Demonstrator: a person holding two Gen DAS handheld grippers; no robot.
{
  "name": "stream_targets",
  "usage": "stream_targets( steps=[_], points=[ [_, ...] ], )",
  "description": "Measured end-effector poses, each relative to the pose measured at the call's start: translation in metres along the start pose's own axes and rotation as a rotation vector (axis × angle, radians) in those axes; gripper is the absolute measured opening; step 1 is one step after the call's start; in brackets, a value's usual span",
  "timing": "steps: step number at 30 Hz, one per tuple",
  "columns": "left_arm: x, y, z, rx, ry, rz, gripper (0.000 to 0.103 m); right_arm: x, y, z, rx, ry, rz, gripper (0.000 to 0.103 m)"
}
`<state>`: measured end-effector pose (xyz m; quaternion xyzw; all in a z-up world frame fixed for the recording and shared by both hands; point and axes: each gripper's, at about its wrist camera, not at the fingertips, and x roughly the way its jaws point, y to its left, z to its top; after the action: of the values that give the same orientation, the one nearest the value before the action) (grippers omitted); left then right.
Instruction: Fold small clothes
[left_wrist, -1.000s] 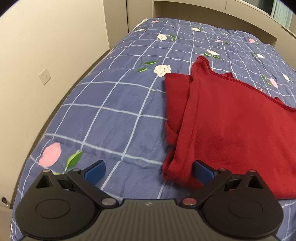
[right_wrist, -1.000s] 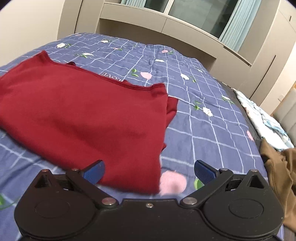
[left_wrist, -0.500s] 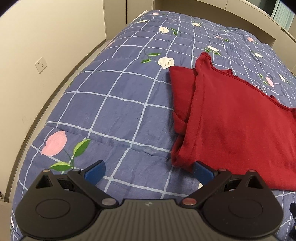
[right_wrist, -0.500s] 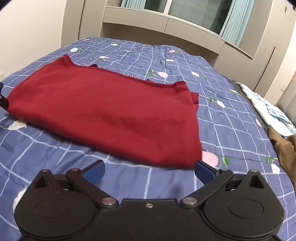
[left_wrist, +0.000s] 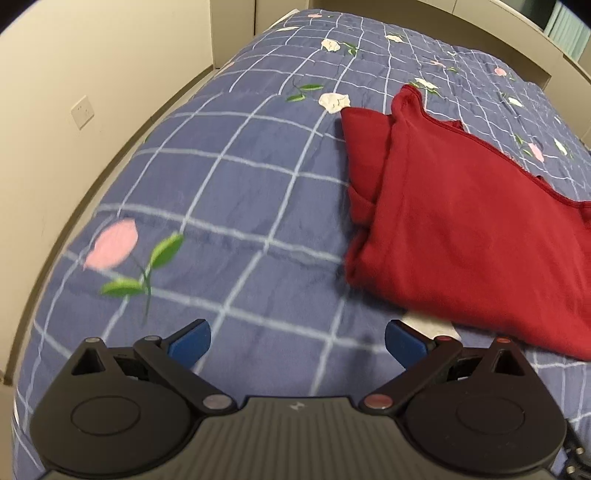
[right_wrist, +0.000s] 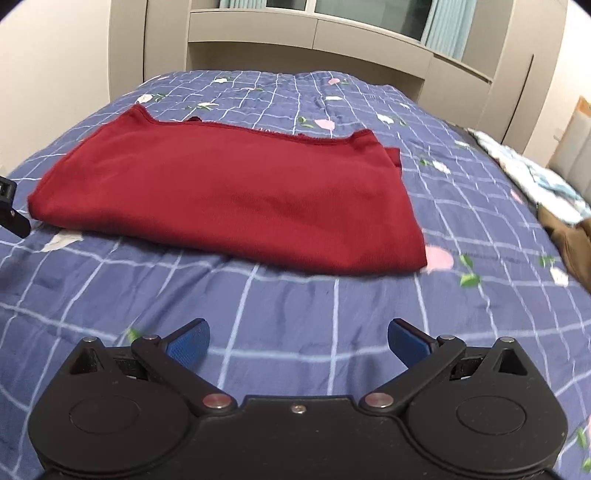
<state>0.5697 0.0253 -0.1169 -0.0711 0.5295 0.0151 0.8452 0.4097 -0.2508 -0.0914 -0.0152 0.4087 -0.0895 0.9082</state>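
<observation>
While the red garment (right_wrist: 236, 199) is laid folded on the blue checked bedspread (right_wrist: 295, 317), both the left gripper (left_wrist: 297, 341) and right gripper (right_wrist: 298, 339) are held spread wide, empty, just short of its near edge.

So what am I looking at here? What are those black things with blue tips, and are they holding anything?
Those are hand-held tongs, not a robot: a person carries one in each hand, and each has a camera looking along its two blue-tipped fingers. One picture is from the left tongs, the other from the right tongs. Both are open and hold nothing. On the blue checked bedspread lies a folded red garment. More clothes lie at the bed's right edge.
</observation>
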Motion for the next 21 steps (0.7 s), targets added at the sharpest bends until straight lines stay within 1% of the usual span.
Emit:
stream_targets(
  steps=[7, 10, 21],
  points=[
    [-0.015, -0.018, -0.032, -0.021, 0.045, -0.038, 0.102, -0.007, -0.002, -0.022, 0.020, 0.035, 0.035, 0.102],
    [-0.020, -0.027, -0.040, -0.027, 0.063, -0.029, 0.102, -0.007, -0.007, -0.027, 0.053, 0.042, 0.060, 0.103],
    [-0.042, -0.050, -0.064, -0.186, 0.125, 0.007, 0.102, -0.001, -0.019, -0.025, 0.002, 0.105, 0.163, 0.103]
  ],
)
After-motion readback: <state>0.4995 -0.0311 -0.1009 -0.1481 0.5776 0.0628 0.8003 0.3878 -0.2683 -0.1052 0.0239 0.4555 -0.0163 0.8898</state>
